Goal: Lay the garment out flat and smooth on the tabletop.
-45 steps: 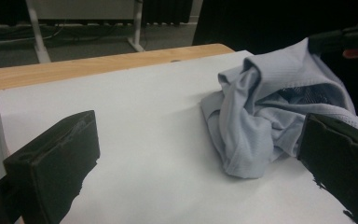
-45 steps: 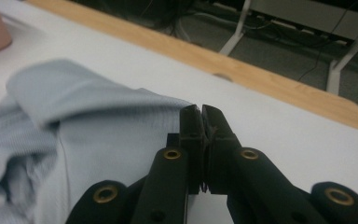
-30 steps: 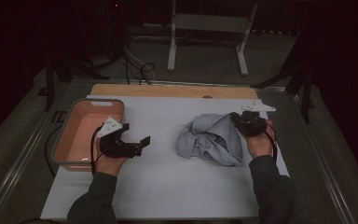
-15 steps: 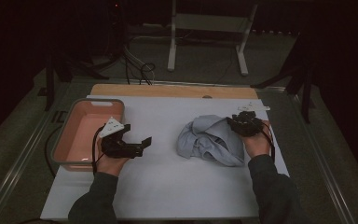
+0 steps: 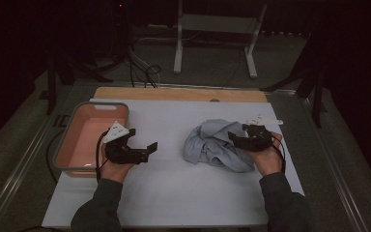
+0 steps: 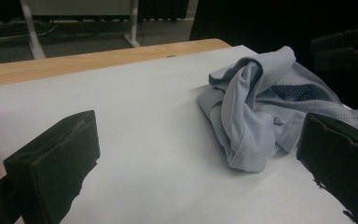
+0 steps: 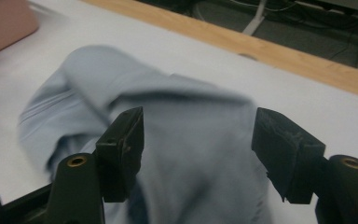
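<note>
Currently, by item:
garment: crumpled light-blue cloth (image 5: pixel 216 146), a loose heap on the white table cover (image 5: pixel 174 193), right of centre, well apart from the pink tub (image 5: pixel 88 126) at the left edge. Mesh patches show in the folds in the left gripper view (image 6: pixel 261 112).
right gripper: (image 5: pixel 237 138) at the heap's right side, hand resting on the cover beside it. Jaws have just been opening; in the right gripper view (image 7: pixel 198 133) they stand apart with cloth in the gap, pads not pressing on it. View is blurred, so can't tell if a fold brushes a pad.
left gripper: (image 5: pixel 150 147) just beside the tub, jaws spread wide with nothing between them (image 6: pixel 200 158), pointed across bare cover at the heap.
step (judgement): looks like a re-grip on the cloth, between holds; nothing lifted at this moment.
next move (judgement): right needs to pick one edge or fold, not the bulk, and close on it. Left likely has to cross the bare gap to take a second point if the cloth is to be spread or carried to the tub.
risk: grabbing several layers at once; heap drags instead of opening.
</note>
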`<state>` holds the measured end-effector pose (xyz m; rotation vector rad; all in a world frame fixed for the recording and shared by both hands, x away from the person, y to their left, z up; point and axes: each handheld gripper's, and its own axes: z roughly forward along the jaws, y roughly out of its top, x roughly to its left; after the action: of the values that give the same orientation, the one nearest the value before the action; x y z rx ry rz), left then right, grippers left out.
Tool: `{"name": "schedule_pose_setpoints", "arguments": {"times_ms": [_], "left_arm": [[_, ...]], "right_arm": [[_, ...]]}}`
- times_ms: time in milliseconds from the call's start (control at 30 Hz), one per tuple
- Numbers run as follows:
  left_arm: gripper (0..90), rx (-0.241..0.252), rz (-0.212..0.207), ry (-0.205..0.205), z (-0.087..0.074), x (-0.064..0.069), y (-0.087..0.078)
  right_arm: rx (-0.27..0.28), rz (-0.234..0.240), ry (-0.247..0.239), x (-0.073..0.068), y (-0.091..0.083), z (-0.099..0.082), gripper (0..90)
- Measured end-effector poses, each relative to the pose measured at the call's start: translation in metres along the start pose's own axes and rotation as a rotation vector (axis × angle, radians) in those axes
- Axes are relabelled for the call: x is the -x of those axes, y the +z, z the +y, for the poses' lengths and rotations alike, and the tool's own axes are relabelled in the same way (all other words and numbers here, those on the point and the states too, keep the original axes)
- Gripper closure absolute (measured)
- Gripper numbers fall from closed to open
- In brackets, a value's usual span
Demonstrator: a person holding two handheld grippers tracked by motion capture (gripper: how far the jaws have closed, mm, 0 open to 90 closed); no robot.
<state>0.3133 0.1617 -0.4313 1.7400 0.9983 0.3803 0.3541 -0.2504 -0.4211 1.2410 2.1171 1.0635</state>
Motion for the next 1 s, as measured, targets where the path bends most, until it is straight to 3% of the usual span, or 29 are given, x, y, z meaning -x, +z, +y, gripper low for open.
{"name": "schedule_pose_setpoints", "arguments": {"times_ms": [133,300,500,600,800,933,1000], "left_arm": [[0.6,-0.003,-0.001,0.004,0.000,0.001,0.001],[0.6,0.004,-0.003,0.010,0.000,0.003,0.000],[0.6,-0.005,-0.004,0.024,0.000,0.007,0.003],[0.6,-0.006,-0.008,0.028,0.000,0.009,0.004],[0.7,-0.009,-0.016,0.028,-0.001,0.014,0.007],[0.7,-0.016,-0.026,0.046,0.001,0.020,0.011],[1.2,-0.022,-0.030,0.062,0.003,0.025,0.015]], "right_arm": [[-0.002,0.041,-0.010,-0.011,-0.011,-0.016,33.4],[-0.001,0.060,-0.007,-0.016,-0.017,-0.025,34.0],[0.000,0.083,0.003,-0.023,-0.028,-0.053,42.0],[-0.029,0.078,-0.019,-0.023,-0.027,-0.058,45.0],[-0.069,0.105,-0.041,-0.026,-0.024,-0.063,58.6],[-0.087,0.111,-0.081,-0.030,-0.023,-0.064,81.6],[-0.072,0.104,-0.096,-0.032,-0.026,-0.062,86.2]]}}
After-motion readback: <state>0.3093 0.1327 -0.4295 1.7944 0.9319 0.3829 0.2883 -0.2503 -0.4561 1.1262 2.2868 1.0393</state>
